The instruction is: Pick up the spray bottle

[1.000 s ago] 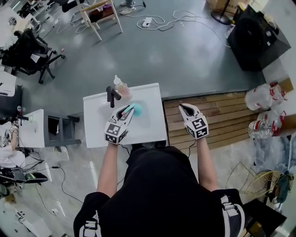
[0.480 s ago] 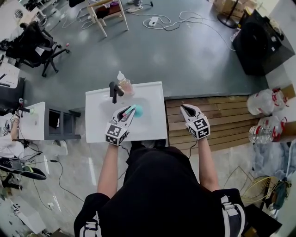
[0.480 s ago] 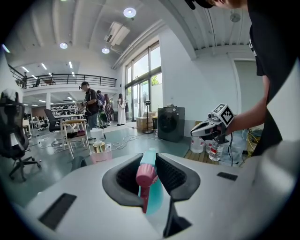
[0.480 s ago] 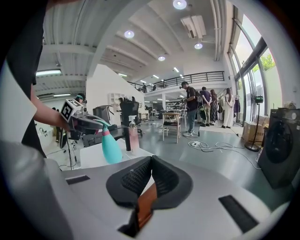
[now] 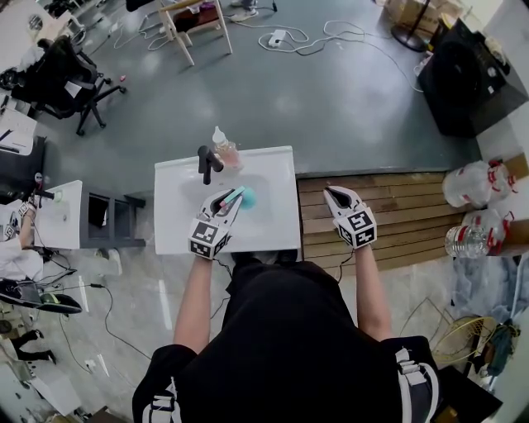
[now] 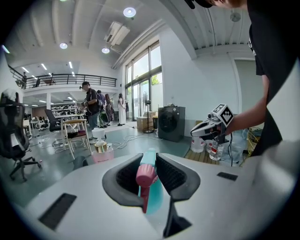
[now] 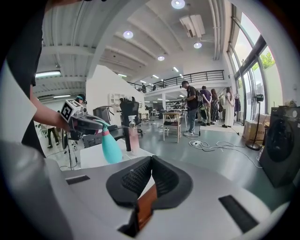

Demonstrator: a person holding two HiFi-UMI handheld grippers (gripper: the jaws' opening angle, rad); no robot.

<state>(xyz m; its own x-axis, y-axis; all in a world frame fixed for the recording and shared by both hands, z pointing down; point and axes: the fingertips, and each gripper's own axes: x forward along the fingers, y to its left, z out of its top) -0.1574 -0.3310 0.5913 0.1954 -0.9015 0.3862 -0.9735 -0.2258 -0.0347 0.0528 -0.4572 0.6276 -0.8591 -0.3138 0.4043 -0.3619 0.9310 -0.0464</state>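
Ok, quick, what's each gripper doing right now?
Left gripper: closed on the spray bottle, just below its pink head.
Right gripper: closed, holding nothing.

Large open hall; reads as a lab or test workshop, not a home. Grey painted floor [image 5: 331,99] strewn with loose cables [image 5: 331,33] and a power strip [image 5: 277,37]. High white ceiling with round downlights [image 7: 178,3] and a recessed air unit [image 6: 117,33]. Mezzanine railing [image 7: 187,77] overhead, tall windows [image 6: 143,91]. Rolling office chair [image 5: 62,78], wooden chair [image 5: 192,18], dark front-loading washer [image 6: 171,123], freestanding white sink stand [image 5: 277,231] on the bare floor, big water jugs [image 5: 467,183]. Several people [image 7: 192,108] stand about in the background.
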